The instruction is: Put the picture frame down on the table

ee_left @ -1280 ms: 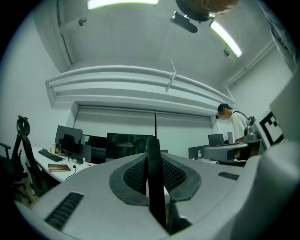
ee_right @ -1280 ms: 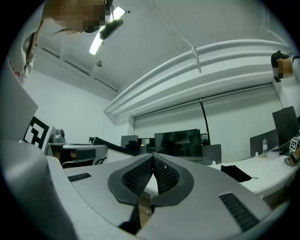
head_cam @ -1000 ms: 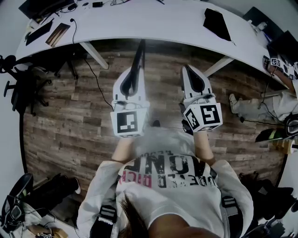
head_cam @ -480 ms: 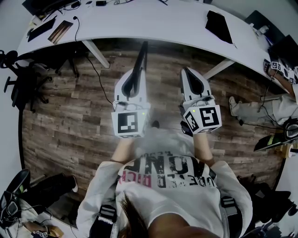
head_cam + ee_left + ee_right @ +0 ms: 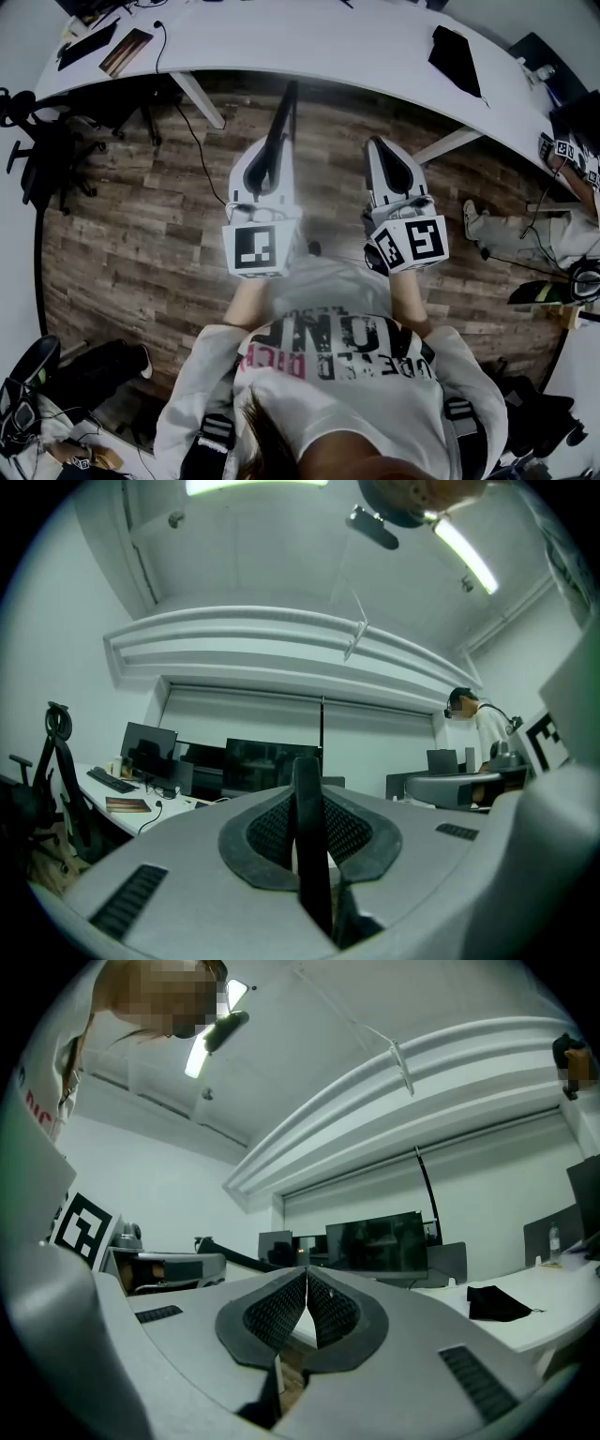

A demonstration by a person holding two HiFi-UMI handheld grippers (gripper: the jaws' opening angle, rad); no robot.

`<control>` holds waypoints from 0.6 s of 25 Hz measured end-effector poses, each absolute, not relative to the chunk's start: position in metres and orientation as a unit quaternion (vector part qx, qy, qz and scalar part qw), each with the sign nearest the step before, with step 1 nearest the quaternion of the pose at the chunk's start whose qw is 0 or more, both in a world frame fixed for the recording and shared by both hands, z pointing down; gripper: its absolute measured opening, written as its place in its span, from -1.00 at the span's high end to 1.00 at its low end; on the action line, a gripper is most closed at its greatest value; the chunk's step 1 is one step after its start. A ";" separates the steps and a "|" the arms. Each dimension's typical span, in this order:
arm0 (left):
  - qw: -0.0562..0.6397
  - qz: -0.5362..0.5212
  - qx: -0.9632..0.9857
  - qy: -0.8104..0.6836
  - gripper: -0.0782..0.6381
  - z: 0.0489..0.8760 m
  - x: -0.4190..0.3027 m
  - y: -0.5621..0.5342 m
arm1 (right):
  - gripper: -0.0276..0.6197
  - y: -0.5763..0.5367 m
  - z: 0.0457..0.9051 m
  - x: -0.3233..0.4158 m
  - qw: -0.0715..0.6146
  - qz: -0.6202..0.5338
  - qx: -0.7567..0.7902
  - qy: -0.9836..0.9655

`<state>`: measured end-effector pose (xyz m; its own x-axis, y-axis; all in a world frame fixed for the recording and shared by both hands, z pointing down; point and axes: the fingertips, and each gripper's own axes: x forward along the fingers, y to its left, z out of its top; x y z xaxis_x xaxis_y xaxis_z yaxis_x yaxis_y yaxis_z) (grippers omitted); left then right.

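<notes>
step in hand, as judged: carry the picture frame to the surface and set it down; the set-down is not yet done. the left hand-held gripper (image 5: 269,161) is clamped on a thin, dark, flat panel seen edge-on, taken to be the picture frame (image 5: 310,850). in the left gripper view the panel stands upright between the two ribbed pads, with both pads pressed against its faces. in the head view it runs from the jaws toward 12 o'clock, its far end reaching the near edge of the long white curved desk surface (image 5: 309,42), while the rest hangs above the brown wood-plank floor (image 5: 131,234). the right hand-held gripper (image 5: 305,1277) has its jaws together, tips meeting, with nothing between them; it sits just beside the left one, at 3 o'clock from it, and touches nothing. to do the step well: move the frame forward until it is fully over a bare stretch of the surface at 12 o'clock, away from the black folded cloth (image 5: 453,49) at 1 o'clock and the flat items at 10 o'clock. lower it until one long edge rests on the surface, tilt it down to lie flat, and part the jaws only once the surface carries its weight. because the grasp sits at one end, the free end may swing; the right hand-held gripper may steady it if needed.
</notes>
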<state>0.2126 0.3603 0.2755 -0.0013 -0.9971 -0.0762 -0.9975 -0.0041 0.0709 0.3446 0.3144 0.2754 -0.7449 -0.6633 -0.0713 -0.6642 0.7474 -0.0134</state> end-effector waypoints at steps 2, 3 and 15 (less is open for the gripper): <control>0.001 0.053 -0.707 0.706 0.67 0.276 0.204 0.351 | 0.91 0.305 0.276 0.336 0.036 0.003 -0.353 0.935; -0.001 0.052 -0.707 0.705 0.67 0.277 0.199 0.345 | 0.91 0.299 0.276 0.331 0.038 0.001 -0.352 0.935; -0.006 0.048 -0.712 0.700 0.67 0.268 0.101 0.256 | 0.91 0.212 0.269 0.236 0.038 -0.021 -0.357 0.933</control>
